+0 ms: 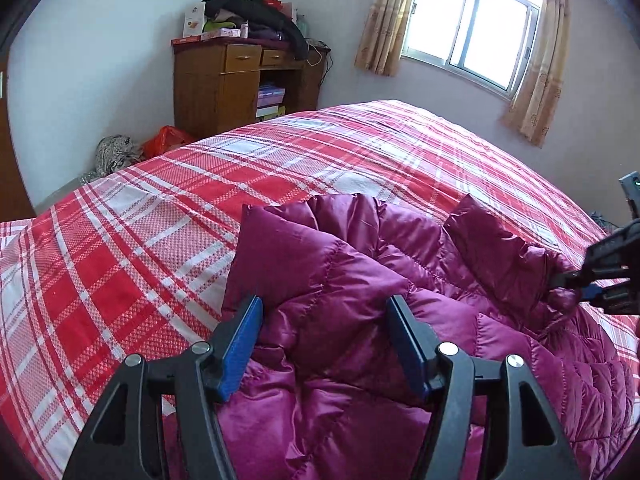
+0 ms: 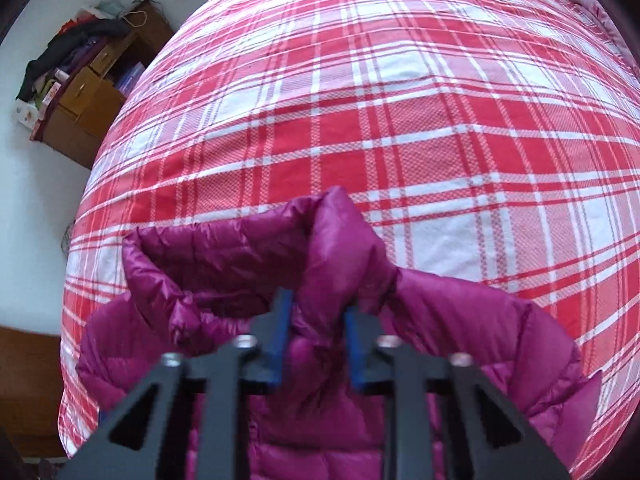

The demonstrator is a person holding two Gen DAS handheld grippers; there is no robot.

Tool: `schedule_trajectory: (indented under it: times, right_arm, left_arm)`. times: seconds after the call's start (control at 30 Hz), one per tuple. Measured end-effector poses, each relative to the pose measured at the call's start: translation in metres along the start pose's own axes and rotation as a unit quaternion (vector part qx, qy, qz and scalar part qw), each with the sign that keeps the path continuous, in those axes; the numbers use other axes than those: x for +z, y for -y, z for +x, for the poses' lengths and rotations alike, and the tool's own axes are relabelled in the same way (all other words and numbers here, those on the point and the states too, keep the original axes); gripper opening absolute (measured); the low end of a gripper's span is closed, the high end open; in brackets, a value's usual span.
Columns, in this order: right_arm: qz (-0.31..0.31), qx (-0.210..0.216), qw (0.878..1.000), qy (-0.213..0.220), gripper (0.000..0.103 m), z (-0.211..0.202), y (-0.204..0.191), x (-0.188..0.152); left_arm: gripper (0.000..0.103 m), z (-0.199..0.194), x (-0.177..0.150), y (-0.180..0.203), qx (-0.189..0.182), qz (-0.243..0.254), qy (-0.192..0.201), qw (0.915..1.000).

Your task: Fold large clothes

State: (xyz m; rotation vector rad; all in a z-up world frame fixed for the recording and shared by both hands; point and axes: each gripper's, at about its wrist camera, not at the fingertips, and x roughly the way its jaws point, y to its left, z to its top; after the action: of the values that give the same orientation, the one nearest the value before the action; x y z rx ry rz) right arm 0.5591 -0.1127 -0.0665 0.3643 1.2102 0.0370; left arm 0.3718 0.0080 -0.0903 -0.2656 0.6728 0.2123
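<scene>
The right gripper (image 2: 318, 312) pinches the collar (image 2: 336, 240) of the magenta down jacket (image 1: 360, 280) to lift it from the plaid bedcover (image 1: 120, 260), while the left gripper (image 1: 324, 320) stands open over the jacket, holding nothing.

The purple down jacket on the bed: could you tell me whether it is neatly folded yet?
Not yet: the jacket lies rumpled on the plaid bedspread, collar standing.

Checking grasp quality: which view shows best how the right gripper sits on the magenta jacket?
The right wrist view: the right gripper has its blue pads pinching the magenta jacket below the collar. The left wrist view shows it only side-on at the frame edge.
</scene>
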Motion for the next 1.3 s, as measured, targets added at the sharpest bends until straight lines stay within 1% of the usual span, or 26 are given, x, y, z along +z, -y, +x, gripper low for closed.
schedule_trajectory:
  times: [0.07,0.13,0.27,0.33,0.37,0.43,0.47,0.53,0.57,0.63,0.7,0.77,0.8,0.83,0.87,0.93,1.0,1.03,1.07,1.1,1.13,1.17,1.2,1.23,1.27,1.3]
  right_arm:
    - [-0.021,-0.013,1.0,0.003,0.018,-0.014,0.005,-0.011]
    - [-0.026,-0.025,0.999,0.001,0.016,-0.018,0.015,-0.021]
    - [-0.009,-0.035,0.999,0.006,0.013,-0.013,0.041,-0.043]
    - [0.009,-0.024,1.0,0.017,0.01,-0.01,0.055,-0.055]
    - [0.018,-0.015,0.999,0.035,0.005,-0.008,0.063,-0.063]
    - [0.012,-0.003,0.996,0.085,0.004,-0.008,0.067,-0.076]
    - [-0.002,-0.007,0.994,0.111,0.003,-0.008,0.066,-0.082]
    - [-0.041,-0.031,0.986,0.161,0.003,-0.007,0.057,-0.095]
    - [-0.057,-0.046,0.981,0.18,0.003,-0.006,0.052,-0.101]
    - [-0.06,-0.054,0.979,0.187,0.003,-0.007,0.048,-0.102]
    - [-0.053,-0.041,0.98,0.189,0.003,-0.007,0.051,-0.101]
    - [-0.045,-0.025,0.98,0.191,0.003,-0.01,0.059,-0.103]
    - [-0.042,-0.018,0.98,0.191,0.003,-0.011,0.061,-0.103]
    - [-0.039,-0.013,0.98,0.192,0.003,-0.011,0.062,-0.103]
    - [-0.038,-0.011,0.98,0.193,0.003,-0.01,0.063,-0.102]
    - [-0.036,-0.006,0.98,0.194,0.004,-0.01,0.063,-0.102]
    - [-0.034,0.0,0.98,0.195,0.004,-0.01,0.064,-0.103]
    - [-0.032,0.005,0.98,0.195,0.004,-0.01,0.065,-0.103]
    - [-0.029,0.009,0.98,0.195,0.004,-0.01,0.066,-0.103]
    - [-0.028,0.012,0.98,0.195,0.004,-0.011,0.067,-0.103]
    - [-0.026,0.016,0.98,0.195,0.004,-0.011,0.068,-0.103]
    - [-0.024,0.02,0.98,0.195,0.004,-0.011,0.069,-0.103]
    - [-0.022,0.023,0.98,0.195,0.004,-0.011,0.07,-0.103]
    - [-0.021,0.026,0.98,0.195,0.004,-0.011,0.071,-0.103]
    - [-0.02,0.028,0.98,0.195,0.004,-0.011,0.071,-0.104]
    - [-0.019,0.029,0.98,0.195,0.004,-0.011,0.071,-0.104]
  left_arm:
    - [0.065,-0.001,0.0,0.0,-0.001,-0.001,0.0,1.0]
    - [0.065,-0.001,0.0,0.0,-0.001,-0.001,0.001,1.0]
    - [0.065,-0.002,0.0,-0.001,-0.003,-0.002,0.001,1.0]
    - [0.065,-0.001,0.0,0.0,-0.005,-0.003,0.002,1.0]
    - [0.065,-0.001,0.0,0.001,-0.006,-0.003,0.002,1.0]
    - [0.065,-0.001,0.0,0.0,-0.009,-0.005,0.003,0.9999]
    - [0.065,-0.001,0.0,0.0,-0.011,-0.006,0.003,0.9999]
    - [0.065,-0.002,0.001,-0.001,-0.018,-0.007,0.003,0.9998]
    - [0.065,-0.005,0.002,-0.001,-0.027,-0.008,0.006,0.9996]
    - [0.065,-0.018,0.008,0.0,-0.052,-0.003,0.017,0.9985]
    - [0.065,-0.035,0.021,0.011,-0.085,0.011,0.031,0.9958]
    - [0.065,-0.044,0.039,0.032,-0.104,0.042,0.034,0.9931]
    - [0.067,-0.045,0.052,0.05,-0.118,0.065,0.03,0.9905]
    - [0.075,-0.042,0.061,0.063,-0.131,0.077,0.022,0.9882]
    - [0.076,-0.034,0.072,0.082,-0.145,0.088,0.006,0.9855]
    - [0.076,-0.015,0.082,0.104,-0.153,0.094,-0.021,0.9836]
    - [0.076,0.012,0.086,0.127,-0.142,0.105,-0.059,0.9825]
    - [0.076,0.027,0.084,0.138,-0.137,0.11,-0.085,0.9809]
    - [0.076,0.042,0.08,0.149,-0.127,0.112,-0.112,0.9792]
    - [0.076,0.051,0.074,0.156,-0.121,0.116,-0.129,0.9774]
    - [0.076,0.059,0.068,0.163,-0.107,0.126,-0.141,0.9761]
    - [0.076,0.063,0.063,0.167,-0.084,0.139,-0.147,0.9758]
    - [0.075,0.068,0.057,0.171,-0.039,0.154,-0.14,0.9774]
    - [0.066,0.069,0.055,0.166,-0.016,0.155,-0.128,0.9794]
    - [0.052,0.068,0.054,0.161,0.005,0.151,-0.118,0.9815]
    - [0.045,0.066,0.053,0.153,0.028,0.142,-0.113,0.9829]
